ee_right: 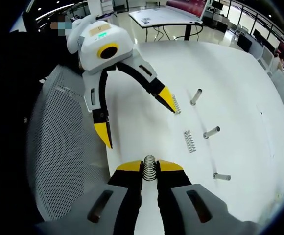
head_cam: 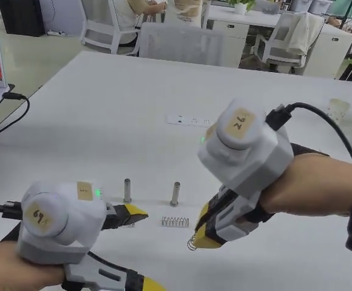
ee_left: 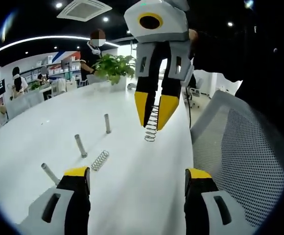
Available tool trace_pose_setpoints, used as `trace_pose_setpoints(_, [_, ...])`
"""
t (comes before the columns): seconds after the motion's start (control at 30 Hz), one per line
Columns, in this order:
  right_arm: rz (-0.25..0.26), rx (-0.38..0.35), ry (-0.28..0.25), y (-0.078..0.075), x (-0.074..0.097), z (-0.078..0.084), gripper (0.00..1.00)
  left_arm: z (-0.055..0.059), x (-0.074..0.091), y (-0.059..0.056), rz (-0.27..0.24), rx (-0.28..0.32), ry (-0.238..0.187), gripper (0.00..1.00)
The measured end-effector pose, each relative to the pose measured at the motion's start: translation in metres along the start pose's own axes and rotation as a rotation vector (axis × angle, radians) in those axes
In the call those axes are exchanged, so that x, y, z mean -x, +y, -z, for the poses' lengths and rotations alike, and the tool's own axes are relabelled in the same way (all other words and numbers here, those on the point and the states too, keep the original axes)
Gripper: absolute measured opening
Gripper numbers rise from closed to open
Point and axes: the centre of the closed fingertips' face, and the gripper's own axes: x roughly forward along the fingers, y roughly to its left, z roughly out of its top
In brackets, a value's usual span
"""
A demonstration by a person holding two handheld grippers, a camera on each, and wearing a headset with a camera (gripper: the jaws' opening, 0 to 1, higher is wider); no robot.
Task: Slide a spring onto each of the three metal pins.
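Held spring (ee_left: 152, 126): a small coil spring clamped between the yellow tips of the right gripper (ee_right: 149, 168); in the left gripper view it hangs at upper centre, its lower end close to the tabletop; in the right gripper view it sits end-on at bottom centre.
Right gripper: jaws drawn together on the held spring; right of centre in the head view, tips pointing down and left.
Pins: lower pin (ee_left: 49, 172), middle pin (ee_left: 80, 145) and upper pin (ee_left: 107, 123) form a row running from lower left toward centre in the left gripper view; all stand upright on the white table (head_cam: 103, 109) with bare shafts; all are apart from the held spring.
Loose spring (head_cam: 175, 222): lies flat on the table, low centre in the head view, just below the two pins seen there and between the two grippers.
Third spring (ee_right: 176, 104): a short coil at the upper yellow tip of the left gripper (ee_left: 137, 174), left of the topmost pin in the right gripper view; possibly touching that tip, though the fisheye view is too small to tell.
Left gripper: jaws spread wide apart; lower left of the head view.
Surroundings: a power strip (head_cam: 188, 120) at centre of the head view; a paper cup (head_cam: 338, 111) at its right edge; a mesh chair (ee_left: 245, 147) at the right and a potted plant (ee_left: 113, 66) at upper centre-left of the left gripper view.
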Motion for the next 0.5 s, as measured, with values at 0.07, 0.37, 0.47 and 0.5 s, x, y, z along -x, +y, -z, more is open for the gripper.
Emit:
trace_pose_setpoints(0.07, [0.002, -0.001, 0.001, 0.000, 0.000, 0.001, 0.08, 0.001, 0.002, 0.004, -0.016, 0.011, -0.007, 0.79])
trace_pose_setpoints(0.37, [0.011, -0.010, 0.008, -0.005, 0.002, 0.005, 0.08, 0.011, 0.012, 0.016, -0.068, 0.057, -0.034, 0.88])
trace_pose_setpoints(0.47, [0.013, -0.013, 0.009, -0.006, 0.003, 0.005, 0.08, 0.014, 0.015, 0.020, -0.085, 0.068, -0.038, 0.91])
trace_pose_setpoints(0.5, [0.014, -0.014, 0.009, -0.007, 0.003, 0.006, 0.08, 0.015, 0.016, 0.021, -0.092, 0.072, -0.040, 0.91])
